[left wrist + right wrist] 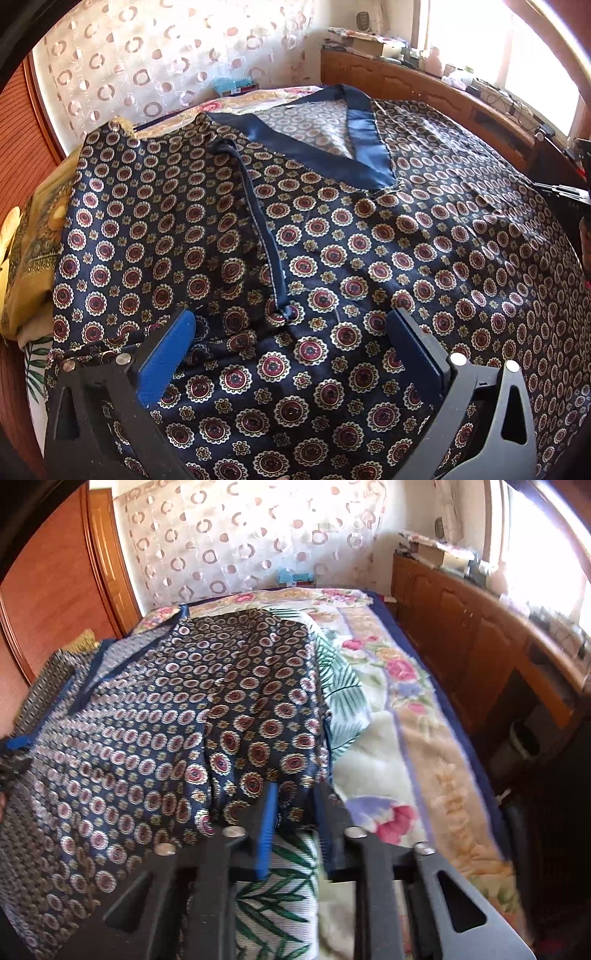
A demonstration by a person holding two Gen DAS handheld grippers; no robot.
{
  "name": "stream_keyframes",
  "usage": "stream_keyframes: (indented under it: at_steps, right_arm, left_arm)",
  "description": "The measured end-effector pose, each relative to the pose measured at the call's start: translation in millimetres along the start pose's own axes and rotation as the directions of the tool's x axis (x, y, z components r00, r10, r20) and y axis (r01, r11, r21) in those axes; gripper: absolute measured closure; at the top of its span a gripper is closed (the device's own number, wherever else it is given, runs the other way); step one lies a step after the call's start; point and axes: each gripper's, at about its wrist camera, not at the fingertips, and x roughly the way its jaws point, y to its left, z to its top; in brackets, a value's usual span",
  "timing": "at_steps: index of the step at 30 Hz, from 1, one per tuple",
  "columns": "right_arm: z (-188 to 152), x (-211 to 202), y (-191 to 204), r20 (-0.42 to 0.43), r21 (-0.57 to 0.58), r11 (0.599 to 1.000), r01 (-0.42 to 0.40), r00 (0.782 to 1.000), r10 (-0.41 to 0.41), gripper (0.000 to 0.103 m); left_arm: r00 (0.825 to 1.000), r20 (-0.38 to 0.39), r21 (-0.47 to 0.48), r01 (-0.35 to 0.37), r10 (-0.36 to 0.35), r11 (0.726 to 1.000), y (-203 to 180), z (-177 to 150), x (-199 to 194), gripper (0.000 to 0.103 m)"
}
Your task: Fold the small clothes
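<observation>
Blue-padded fingers (pixel 168 354) of the left gripper (pixel 291 328) are being held wide apart, hovering over the patterned top (pixel 369 258), with nothing pinched between them. Between the fingers, the end of a dark blue strap (pixel 258 229) is lying on the fabric. This top is being spread flat across the bed (pixel 424 738), its blue V-neck band (pixel 365 147) lying toward the far edge, near the curtain (pixel 147 66).

In the right wrist view, the right gripper (pixel 295 801) is being held nearly closed, and the near right edge of the top (pixel 221 709) is being pinched between its fingers. A floral blanket (pixel 399 701) is being left uncovered toward the bed's right edge, beside the wooden cabinet (pixel 472 627).
</observation>
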Motion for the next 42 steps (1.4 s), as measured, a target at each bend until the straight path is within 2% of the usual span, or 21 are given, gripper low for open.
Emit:
stream_keyframes:
  at_steps: [4, 7, 11, 13, 16, 20, 24, 27, 30, 35, 36, 37, 38, 39, 42]
  right_arm:
    - [1, -7, 5, 0.017, -0.037, 0.999, 0.000, 1.000, 0.001, 0.100]
    - [6, -17, 12, 0.060, -0.055, 0.998, -0.011, 0.998, 0.014, 0.100]
    - [14, -34, 34, 0.125, -0.094, 0.994, -0.059, 0.990, 0.071, 0.100]
    - [15, -37, 47, 0.131, -0.120, 0.989, -0.089, 0.986, 0.105, 0.100]
    - [11, -33, 70, 0.115, -0.167, 0.976, -0.136, 0.981, 0.157, 0.100]
    - [-1, -13, 92, 0.050, -0.207, 0.964, -0.165, 0.983, 0.179, 0.100]
    - [-10, 5, 94, 0.003, -0.201, 0.963, -0.180, 0.983, 0.184, 0.100]
    - [-7, 3, 89, 0.007, -0.187, 0.964, -0.190, 0.981, 0.194, 0.100]
    - [-8, 1, 89, 0.001, -0.177, 0.966, -0.188, 0.982, 0.191, 0.100]
    - [-11, -35, 86, 0.069, -0.160, 0.964, -0.211, 0.972, 0.225, 0.095]
    - [-11, -44, 83, 0.090, -0.158, 0.964, -0.213, 0.969, 0.229, 0.087]
    - [-12, -52, 79, 0.111, -0.155, 0.966, -0.208, 0.968, 0.226, 0.073]
    - [-12, -59, 75, 0.132, -0.148, 0.969, -0.199, 0.967, 0.219, 0.068]
    - [-11, -66, 70, 0.148, -0.140, 0.972, -0.190, 0.966, 0.210, 0.064]
    - [-9, -72, 52, 0.170, -0.115, 0.984, -0.134, 0.974, 0.152, 0.063]
  left_arm:
    - [1.000, 0.000, -0.001, 0.000, 0.000, 1.000, 0, -1, 1, 0.000]
    - [1.000, -0.001, -0.001, 0.001, -0.001, 1.000, 0, -1, 1, 0.000]
    - [1.000, -0.001, -0.001, 0.001, -0.001, 1.000, 0, 0, 0, 0.000]
    - [1.000, -0.001, -0.001, 0.001, -0.001, 1.000, 0, 0, 0, 0.000]
    - [1.000, -0.001, -0.001, 0.001, -0.001, 1.000, 0, 0, 0, 0.000]
    - [1.000, -0.001, -0.001, 0.001, -0.001, 1.000, 1, 0, 0, 0.000]
    - [1.000, -0.001, -0.002, 0.001, -0.001, 1.000, 1, -2, -2, 0.000]
    - [1.000, 0.006, -0.004, 0.001, -0.001, 1.000, 2, -3, -5, 0.000]
    - [0.998, 0.052, -0.027, 0.030, -0.028, 0.999, 5, -4, -16, 0.000]
    - [0.987, 0.153, -0.039, 0.047, -0.041, 0.998, 2, -2, -46, 0.000]
    - [0.985, 0.168, -0.036, 0.042, -0.035, 0.998, 0, -1, -51, 0.000]
    - [0.982, 0.186, -0.031, 0.037, -0.031, 0.999, -3, 0, -58, 0.000]
    - [0.980, 0.195, -0.029, 0.037, -0.031, 0.999, -5, 0, -62, 0.000]
    - [0.978, 0.205, -0.029, 0.040, -0.033, 0.999, -6, 2, -66, 0.000]
    - [0.972, 0.231, -0.023, 0.054, -0.047, 0.998, -14, 5, -75, 0.000]
